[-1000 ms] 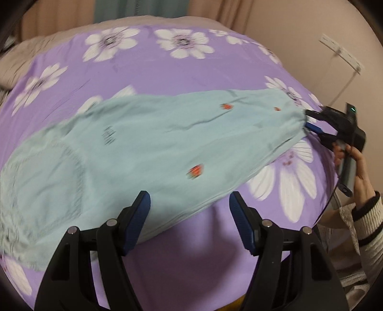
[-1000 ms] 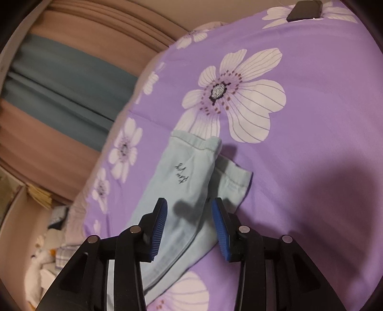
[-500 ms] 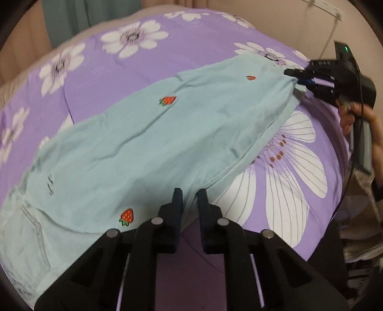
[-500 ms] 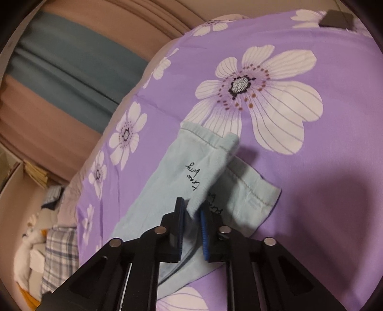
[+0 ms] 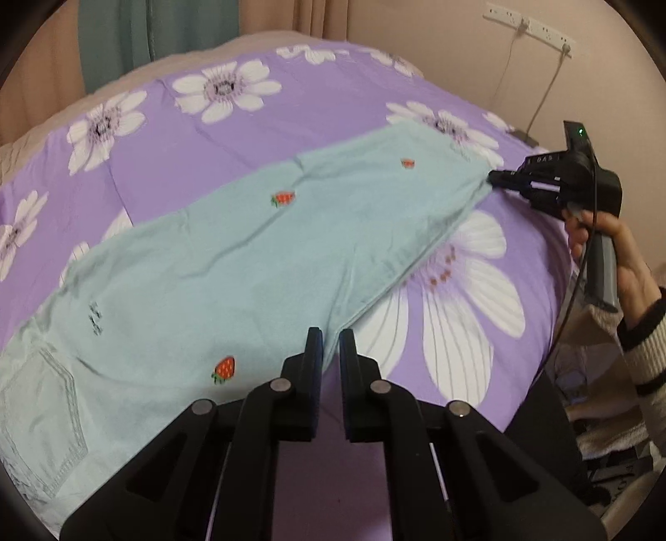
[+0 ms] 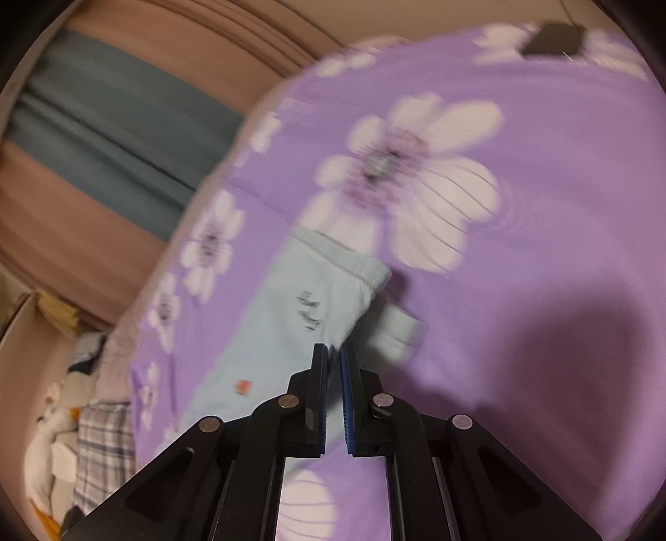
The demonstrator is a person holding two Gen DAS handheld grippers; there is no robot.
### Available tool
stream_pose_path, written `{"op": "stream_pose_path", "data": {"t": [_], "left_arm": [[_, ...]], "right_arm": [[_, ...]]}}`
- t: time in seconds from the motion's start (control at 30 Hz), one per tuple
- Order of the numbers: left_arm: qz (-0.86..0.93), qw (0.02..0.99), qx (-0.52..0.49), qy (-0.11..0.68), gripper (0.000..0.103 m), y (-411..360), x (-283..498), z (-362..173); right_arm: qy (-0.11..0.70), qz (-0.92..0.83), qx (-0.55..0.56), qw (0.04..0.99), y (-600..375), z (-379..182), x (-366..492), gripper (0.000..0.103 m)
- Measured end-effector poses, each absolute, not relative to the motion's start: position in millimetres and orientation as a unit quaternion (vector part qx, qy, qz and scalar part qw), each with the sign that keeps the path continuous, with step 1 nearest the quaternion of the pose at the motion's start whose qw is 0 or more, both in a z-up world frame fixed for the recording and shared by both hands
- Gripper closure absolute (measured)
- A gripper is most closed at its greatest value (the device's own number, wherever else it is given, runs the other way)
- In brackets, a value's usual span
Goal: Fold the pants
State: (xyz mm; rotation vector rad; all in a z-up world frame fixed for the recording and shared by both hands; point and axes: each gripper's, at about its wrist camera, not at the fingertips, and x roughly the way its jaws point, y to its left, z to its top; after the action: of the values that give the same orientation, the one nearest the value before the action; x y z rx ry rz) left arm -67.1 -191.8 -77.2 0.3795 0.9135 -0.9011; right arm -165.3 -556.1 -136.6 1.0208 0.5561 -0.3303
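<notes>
Light mint pants [image 5: 249, 266] with small strawberry prints lie stretched across a purple flowered bed cover [image 5: 333, 116]. My left gripper [image 5: 331, 337] is shut on the pants' near edge, where the fabric runs to a point between the pads. At the far right, a hand [image 5: 612, 249] holds my right gripper [image 5: 495, 179], which pinches the pants' end and pulls it taut. The right wrist view is blurred. In it my right gripper [image 6: 334, 353] has its jaws closing on the pants [image 6: 283, 333], with cloth between the tips. The pants' far end carries dark lettering.
The bed drops off at the right, beside a striped sleeve [image 5: 641, 353]. A power strip [image 5: 528, 25] with a cable hangs on the wall. A dark flat object [image 6: 551, 39] lies far up the cover. Curtains [image 5: 154, 33] stand behind. Plaid bedding [image 6: 104, 449] lies at the lower left.
Both grippers went from open to shut on the pants' edges. The left one slid sideways along the near edge. The right view has turned blurry.
</notes>
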Motion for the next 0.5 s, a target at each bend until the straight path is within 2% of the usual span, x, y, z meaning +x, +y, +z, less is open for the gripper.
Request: {"op": "stream_pose_path", "data": {"t": [0.2,0.3,0.33,0.37,0.5], "left_arm": [[-0.425,0.778,0.159,0.434,0.095,-181,-69,-74],[-0.413,0.788,0.144,0.434,0.089,-182,-62,-67],[-0.411,0.791,0.139,0.432,0.085,-183,-60,-66],[-0.410,0.793,0.134,0.430,0.084,-184,-59,-65],[-0.407,0.793,0.140,0.431,0.080,-190,-58,-68]], "right_arm": [[0.251,-0.184,0.481,0.820,-567,-139,-186,0.095],[0.234,-0.181,0.474,0.829,-568,-128,-189,0.094],[0.242,-0.171,0.472,0.830,-566,-127,-184,0.082],[0.247,-0.162,0.473,0.830,-564,-127,-178,0.078],[0.251,-0.151,0.498,0.816,-563,-139,-159,0.076]]}}
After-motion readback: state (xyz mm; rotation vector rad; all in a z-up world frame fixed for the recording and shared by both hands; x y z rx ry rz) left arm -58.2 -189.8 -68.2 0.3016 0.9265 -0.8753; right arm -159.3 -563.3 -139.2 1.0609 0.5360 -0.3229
